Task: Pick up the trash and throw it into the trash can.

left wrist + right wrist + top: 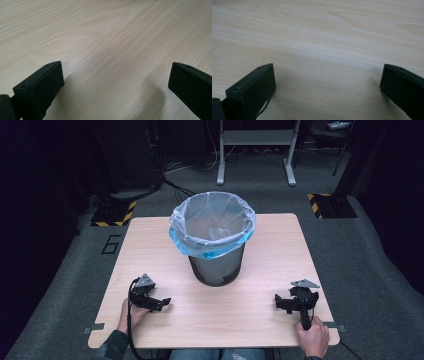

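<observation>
Bin: dark mesh wastebasket (216, 262) standing upright near the middle of the worktop (270, 320), toward its far half, well apart from both tongs.
Liner: clear plastic bag with a blue band (212, 251) folded over the rim; the overhang hangs lower and looser on the near-left side than elsewhere.
Contents: something pale and crumpled lies low inside; too blurred to tell what.
Left tongs: (162, 301) resting near the front left of the worktop in the person's left hand (131, 316), jaws spread wide, nothing between them; the left gripper view shows bare wood between the black jaws.
Right tongs: (278, 303) near the front right, held by the right hand (312, 335), jaws likewise wide apart and empty, over bare wood.
Step in hand: judged as the start of a reach toward the bin, likely its liner.
Doing it well: bring each tongs in from its own side, level with the rim, and pinch the folded plastic, not the mesh.
Care: thin film probably slips and tears; close slowly on a doubled fold.
Risk: the light bin could tip or slide if pulled from one side alone.
</observation>
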